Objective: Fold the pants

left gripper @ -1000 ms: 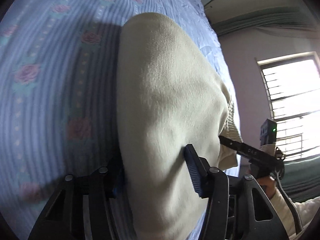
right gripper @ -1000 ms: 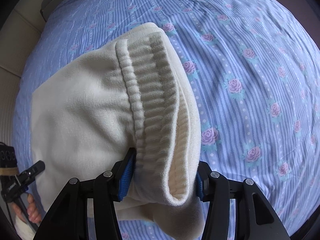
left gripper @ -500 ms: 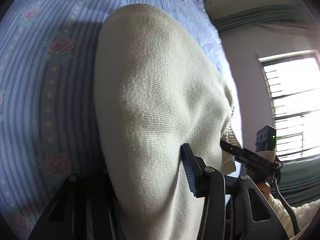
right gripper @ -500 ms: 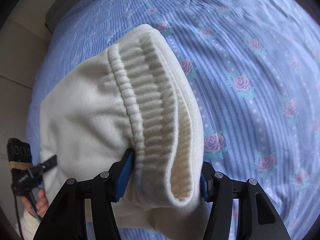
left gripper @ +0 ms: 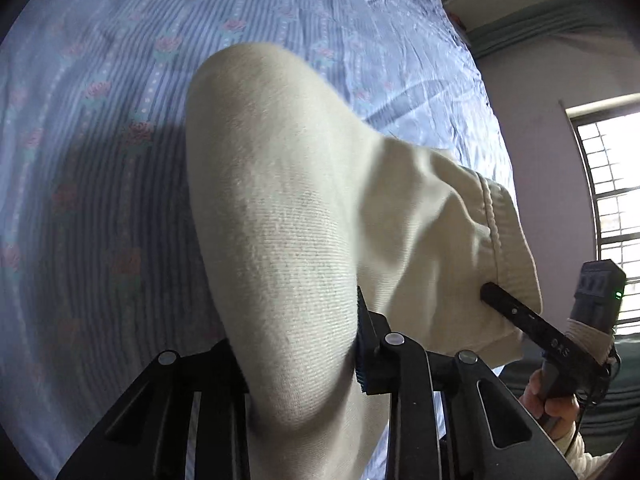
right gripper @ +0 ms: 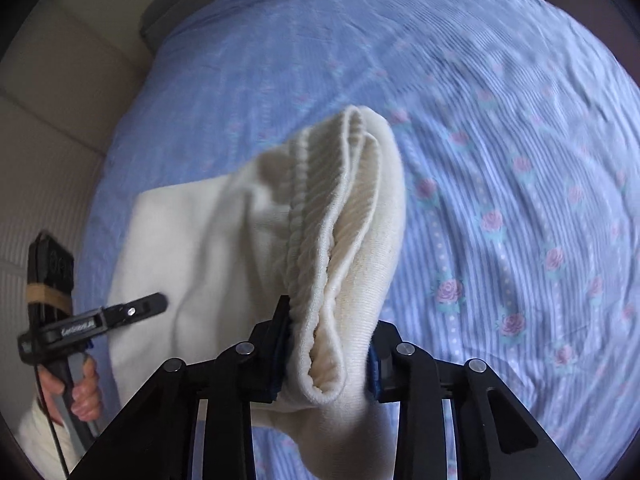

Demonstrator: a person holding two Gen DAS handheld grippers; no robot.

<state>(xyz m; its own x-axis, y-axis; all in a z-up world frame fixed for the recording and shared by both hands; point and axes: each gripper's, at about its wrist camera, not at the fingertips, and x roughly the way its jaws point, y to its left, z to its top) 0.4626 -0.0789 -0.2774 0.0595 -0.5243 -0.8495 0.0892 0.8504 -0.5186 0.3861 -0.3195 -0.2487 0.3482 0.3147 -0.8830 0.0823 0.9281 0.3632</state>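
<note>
Lifting step in hand. Left gripper and right gripper, jaws closing, pinch the cream knit pants above the floral bedsheet. Next move, judged: carry both held edges over evenly.

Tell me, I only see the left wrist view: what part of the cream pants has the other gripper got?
Observer: The right gripper has the ribbed waistband bunched between its closing jaws.
Operator: Is the waistband one layer there?
Observer: No, it is doubled, with two ribbed layers showing edge on.
Operator: What lies past the bed on that side?
Observer: A pale padded headboard runs along the edge of the flowered bedsheet.
Operator: Is a person visible?
Observer: A hand grips the left gripper's handle.
</note>
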